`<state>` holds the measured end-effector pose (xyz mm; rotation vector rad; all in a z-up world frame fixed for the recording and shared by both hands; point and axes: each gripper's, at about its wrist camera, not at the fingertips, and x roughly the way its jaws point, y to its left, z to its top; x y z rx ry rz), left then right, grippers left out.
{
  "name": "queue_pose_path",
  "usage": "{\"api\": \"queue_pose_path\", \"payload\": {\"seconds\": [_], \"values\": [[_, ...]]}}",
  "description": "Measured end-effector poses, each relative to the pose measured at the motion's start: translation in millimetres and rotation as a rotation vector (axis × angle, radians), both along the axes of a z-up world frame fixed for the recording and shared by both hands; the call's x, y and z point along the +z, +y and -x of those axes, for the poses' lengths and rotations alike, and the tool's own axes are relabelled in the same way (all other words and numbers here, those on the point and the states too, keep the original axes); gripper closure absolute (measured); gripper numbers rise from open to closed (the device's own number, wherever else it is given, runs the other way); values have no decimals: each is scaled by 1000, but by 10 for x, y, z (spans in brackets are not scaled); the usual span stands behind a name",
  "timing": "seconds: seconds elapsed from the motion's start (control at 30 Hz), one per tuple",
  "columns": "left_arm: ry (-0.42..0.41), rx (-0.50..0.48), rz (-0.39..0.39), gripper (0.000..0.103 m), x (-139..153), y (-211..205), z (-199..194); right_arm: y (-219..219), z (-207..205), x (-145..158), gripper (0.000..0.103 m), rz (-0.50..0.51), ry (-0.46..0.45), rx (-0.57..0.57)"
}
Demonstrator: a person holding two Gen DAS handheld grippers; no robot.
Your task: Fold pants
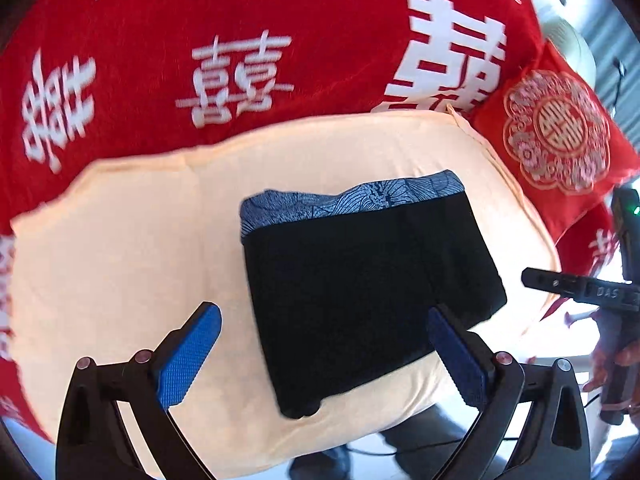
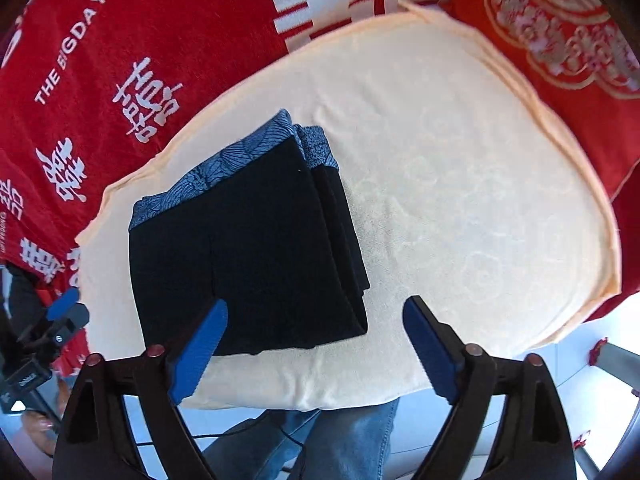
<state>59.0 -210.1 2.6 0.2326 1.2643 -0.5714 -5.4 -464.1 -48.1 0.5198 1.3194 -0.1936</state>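
The black pants [image 1: 360, 288] with a blue patterned waistband lie folded in a compact stack on a cream towel [image 1: 132, 240]. They also show in the right wrist view [image 2: 248, 248], with layered folded edges on their right side. My left gripper [image 1: 324, 344] is open and empty, held above the near edge of the pants. My right gripper [image 2: 316, 332] is open and empty, above the near right corner of the stack. The right gripper also shows at the right edge of the left wrist view [image 1: 580, 288].
The cream towel [image 2: 460, 200] lies on a red blanket [image 1: 240, 40] with white characters. A red embroidered cushion [image 1: 556, 132] sits at the back right. The person's jeans [image 2: 344, 440] and the floor show below the towel's near edge.
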Motion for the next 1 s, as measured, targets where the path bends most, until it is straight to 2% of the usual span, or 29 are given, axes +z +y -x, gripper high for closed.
{"api": "queue_pose_path", "payload": {"seconds": [0.07, 0.17, 0.37, 0.57, 0.67, 0.87, 1.0], "values": [[-23, -18, -25, 0, 121, 0, 67, 104, 56, 128, 7, 42, -6, 9], [9, -27, -24, 0, 237, 38, 167, 257, 127, 279, 7, 87, 14, 37], [31, -42, -118, 0, 331, 100, 425, 552, 271, 420, 7, 48, 62, 22], [30, -76, -164, 0, 454, 148, 642, 798, 417, 591, 7, 92, 81, 59], [20, -102, -167, 0, 537, 144, 734, 891, 443, 673, 7, 119, 84, 72], [-25, -74, -108, 0, 782, 207, 828, 1000, 449, 841, 7, 139, 74, 79], [-71, -53, -155, 0, 855, 238, 802, 1043, 401, 913, 7, 154, 61, 101]]}}
